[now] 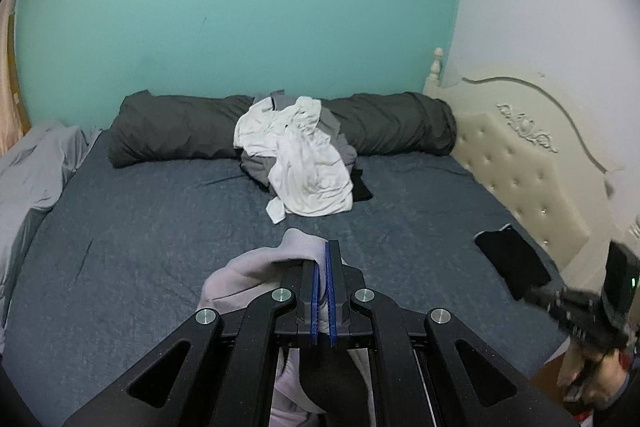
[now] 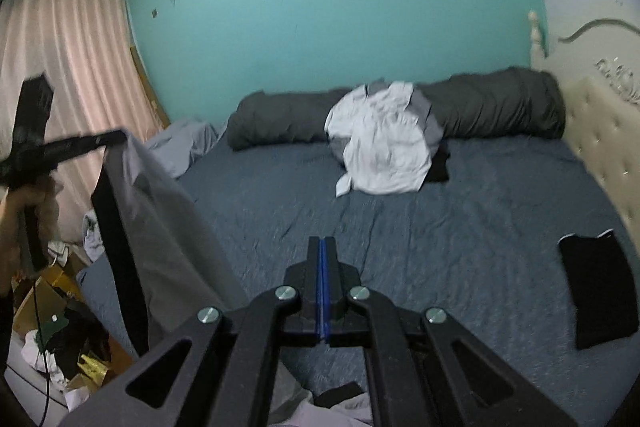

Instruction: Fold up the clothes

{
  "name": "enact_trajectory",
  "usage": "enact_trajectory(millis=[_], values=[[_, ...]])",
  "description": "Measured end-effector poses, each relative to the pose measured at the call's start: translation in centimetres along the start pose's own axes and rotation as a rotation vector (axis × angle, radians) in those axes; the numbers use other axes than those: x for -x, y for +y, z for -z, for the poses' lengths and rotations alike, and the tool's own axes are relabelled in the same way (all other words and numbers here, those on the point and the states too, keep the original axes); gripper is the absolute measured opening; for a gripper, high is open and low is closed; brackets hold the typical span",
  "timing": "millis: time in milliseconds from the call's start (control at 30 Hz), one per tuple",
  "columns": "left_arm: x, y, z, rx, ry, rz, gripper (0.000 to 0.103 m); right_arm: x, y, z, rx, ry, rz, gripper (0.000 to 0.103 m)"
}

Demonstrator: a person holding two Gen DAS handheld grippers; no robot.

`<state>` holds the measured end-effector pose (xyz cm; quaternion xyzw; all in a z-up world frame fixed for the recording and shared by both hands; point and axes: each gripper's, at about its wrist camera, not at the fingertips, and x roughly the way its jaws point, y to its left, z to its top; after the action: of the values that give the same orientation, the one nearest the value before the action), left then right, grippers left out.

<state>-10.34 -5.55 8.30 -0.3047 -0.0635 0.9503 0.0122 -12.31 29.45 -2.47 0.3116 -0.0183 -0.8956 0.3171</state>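
A light grey garment with a black band hangs from my left gripper at the left of the right wrist view and runs down under my right gripper. In the left wrist view the same cloth drapes over the left finger, and my left gripper is shut on it. My right gripper is shut with no cloth showing between its blue pads. It appears blurred at the right edge, held by a hand. A pile of white and grey clothes lies at the far middle of the bed.
The bed has a blue sheet. A rolled dark grey duvet lies along the teal wall. A folded black item sits near the cream headboard. A pale grey sheet is bunched at the left. Boxes and clutter cover the floor by the curtain.
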Motion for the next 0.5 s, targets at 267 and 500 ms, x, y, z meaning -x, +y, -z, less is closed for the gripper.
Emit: enact_trajectory(millis=[267, 500], values=[[-5.8, 1.8, -1.9, 0.039, 0.041, -0.01, 0.003, -5.3, 0.3, 3.0, -0.07, 0.089, -0.096, 0.0], [-9.8, 2.8, -2.7, 0.06, 0.074, -0.017, 0.003, -7.6, 0.3, 4.7, -0.154, 0.136, -0.128, 0.02]])
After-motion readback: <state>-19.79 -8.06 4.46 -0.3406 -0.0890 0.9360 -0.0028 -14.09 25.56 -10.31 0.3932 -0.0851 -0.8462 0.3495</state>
